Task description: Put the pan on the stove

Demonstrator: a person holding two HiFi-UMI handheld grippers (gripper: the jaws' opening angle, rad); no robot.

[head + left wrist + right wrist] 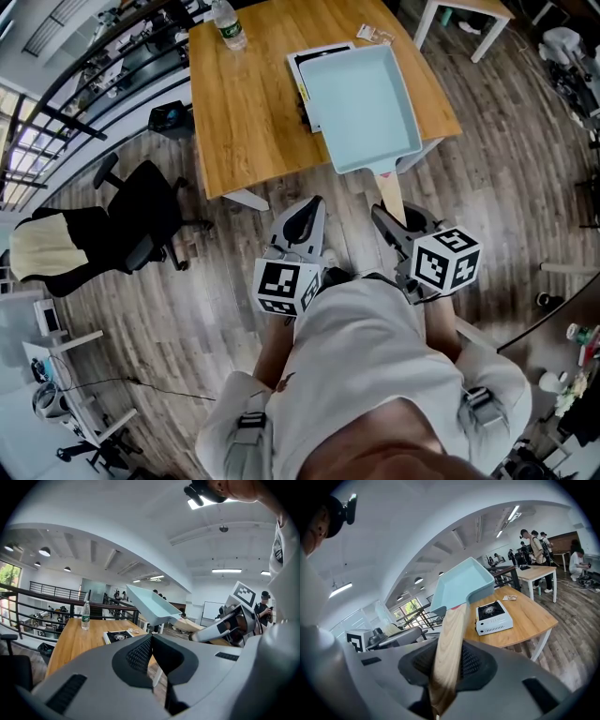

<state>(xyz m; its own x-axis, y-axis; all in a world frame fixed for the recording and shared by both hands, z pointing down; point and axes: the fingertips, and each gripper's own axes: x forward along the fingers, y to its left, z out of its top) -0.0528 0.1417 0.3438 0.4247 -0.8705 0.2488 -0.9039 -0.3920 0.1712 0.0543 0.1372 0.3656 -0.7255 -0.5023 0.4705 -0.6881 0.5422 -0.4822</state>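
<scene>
1. Head view: pale blue square pan (pixel 361 108) in the air over the wooden table (pixel 244 122), hiding most of the stove (pixel 302 75). Right gripper (pixel 392 214) on its wooden handle (pixel 391 194); left gripper (pixel 305 220) beside.
2. Left gripper view: jaws together, nothing between.
3. Right gripper view: jaws clamped on the handle; pan raised, clear of the stove.

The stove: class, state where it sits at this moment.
In the right gripper view the stove sits on the wooden table, just right of the raised blue pan.
</scene>
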